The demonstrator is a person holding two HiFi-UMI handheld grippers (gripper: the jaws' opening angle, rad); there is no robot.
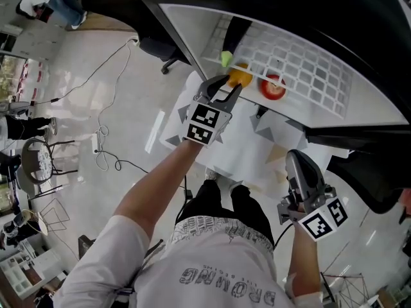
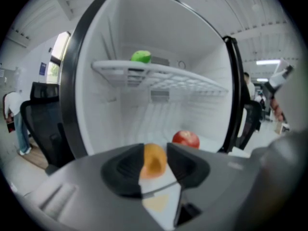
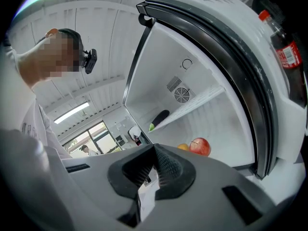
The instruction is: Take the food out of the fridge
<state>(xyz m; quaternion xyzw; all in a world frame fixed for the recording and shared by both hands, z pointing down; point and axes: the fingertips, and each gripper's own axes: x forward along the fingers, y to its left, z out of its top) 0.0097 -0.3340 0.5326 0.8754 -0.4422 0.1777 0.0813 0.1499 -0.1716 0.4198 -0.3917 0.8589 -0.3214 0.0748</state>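
Observation:
The small fridge (image 1: 359,101) stands open. An orange fruit (image 1: 241,77) and a red apple (image 1: 273,87) lie on its floor, below a white wire shelf (image 1: 302,69) that carries a green-ended vegetable (image 1: 226,58). My left gripper (image 1: 226,87) reaches into the fridge mouth, jaws apart. In the left gripper view the orange fruit (image 2: 154,159) shows in the gap of the left gripper (image 2: 155,150), with the apple (image 2: 186,138) behind to the right. My right gripper (image 1: 297,156) hangs outside the fridge, lower right; in its own view the right gripper (image 3: 153,150) is shut and empty.
The fridge door (image 3: 231,47) stands open at the right with a cola bottle (image 3: 284,47) in its rack. A black office chair (image 2: 41,124) stands left of the fridge. Cables (image 1: 103,140) run over the pale floor. People stand in the background.

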